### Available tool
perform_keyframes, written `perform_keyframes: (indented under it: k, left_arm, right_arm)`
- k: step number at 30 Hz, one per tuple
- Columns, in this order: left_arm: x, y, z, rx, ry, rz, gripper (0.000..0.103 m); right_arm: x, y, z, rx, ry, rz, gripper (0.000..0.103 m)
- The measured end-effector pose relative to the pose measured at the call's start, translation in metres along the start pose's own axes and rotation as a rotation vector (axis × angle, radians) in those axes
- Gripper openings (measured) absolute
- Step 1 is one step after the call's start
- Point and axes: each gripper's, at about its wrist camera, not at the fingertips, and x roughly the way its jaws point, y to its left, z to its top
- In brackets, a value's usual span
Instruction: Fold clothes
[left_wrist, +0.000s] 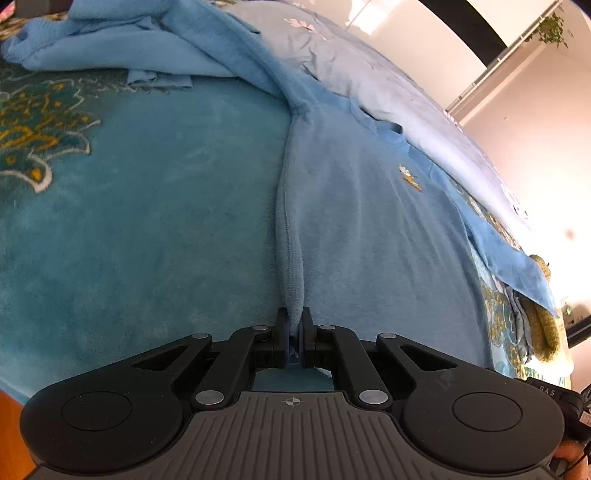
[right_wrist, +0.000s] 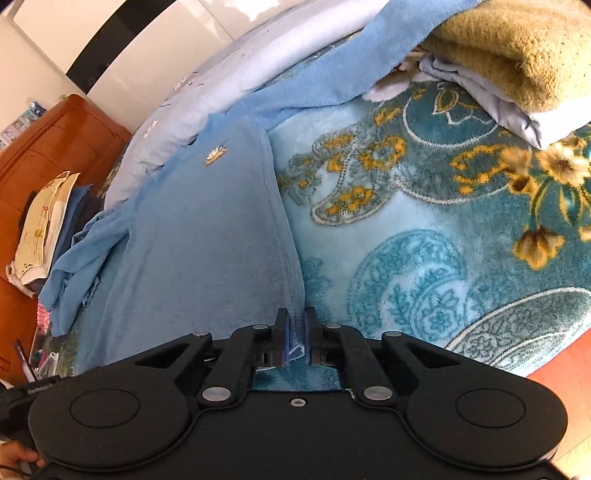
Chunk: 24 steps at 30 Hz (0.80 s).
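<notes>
Left claw (left_wrist: 294, 325) clenched on light-blue fleece garment (left_wrist: 369, 229) hem; right claw (right_wrist: 295, 325) likewise, on what looks like the opposite hem. Garment flat on teal floral bed blanket (right_wrist: 424, 236).

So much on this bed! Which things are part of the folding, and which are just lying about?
In the job:
- light blue sweater
- left gripper, shut on its hem
- right gripper, shut on its hem

Lying about:
- patterned teal blanket
- mustard knit
- pale quilt
- wooden cabinet
</notes>
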Motion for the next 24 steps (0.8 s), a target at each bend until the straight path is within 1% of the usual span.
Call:
perform_keyframes:
  k: [4,6,8,9,10,11,15,17,18,19,20,21,22,23,24]
  left_arm:
    - [-0.001,-0.003,0.000,0.036,0.009,0.009,0.003]
    - [-0.003,-0.005,0.002,0.052,0.018,0.009,0.003]
    - [-0.014,-0.006,0.008,0.052,0.010,-0.005,0.005]
    - [-0.020,-0.006,0.011,0.051,0.007,-0.012,0.006]
    - [-0.027,-0.008,0.013,0.059,-0.009,-0.013,0.009]
    - [-0.034,-0.011,0.016,0.067,-0.025,-0.013,0.015]
    - [-0.058,-0.030,0.021,0.180,-0.128,0.066,0.027]
    - [-0.067,-0.042,0.022,0.239,-0.175,0.104,0.056]
    - [-0.068,-0.048,0.022,0.265,-0.189,0.102,0.061]
    - [-0.069,-0.054,0.021,0.291,-0.202,0.099,0.067]
    - [-0.069,-0.059,0.019,0.317,-0.208,0.092,0.076]
    - [-0.068,-0.063,0.018,0.329,-0.219,0.092,0.083]
    - [-0.067,-0.066,0.016,0.341,-0.229,0.092,0.095]
    - [-0.066,-0.069,0.015,0.353,-0.240,0.091,0.102]
    - [-0.064,-0.073,0.013,0.365,-0.250,0.091,0.103]
  right_arm:
    - [0.003,0.000,-0.001,-0.018,0.001,-0.003,0.005]
    - [0.003,0.000,-0.001,-0.022,0.000,-0.003,0.006]
    - [-0.002,-0.001,0.001,-0.012,-0.001,0.004,0.010]
    - [-0.006,-0.001,0.003,-0.007,-0.010,0.005,0.017]
    - [-0.012,-0.001,0.005,-0.007,-0.031,0.000,0.023]
    - [-0.018,-0.001,0.008,-0.009,-0.058,-0.004,0.023]
    - [-0.052,-0.005,0.030,0.015,-0.208,0.011,0.023]
    - [-0.068,-0.009,0.043,0.031,-0.293,-0.017,0.023]
    - [-0.076,-0.011,0.049,0.038,-0.336,-0.035,0.024]
    - [-0.082,-0.013,0.054,0.043,-0.372,-0.054,0.028]
    - [-0.087,-0.014,0.060,0.043,-0.397,-0.073,0.031]
    - [-0.091,-0.016,0.065,0.042,-0.418,-0.093,0.035]
    - [-0.093,-0.018,0.069,0.042,-0.432,-0.109,0.038]
    - [-0.093,-0.020,0.073,0.042,-0.439,-0.123,0.041]
    - [-0.094,-0.022,0.076,0.043,-0.447,-0.136,0.047]
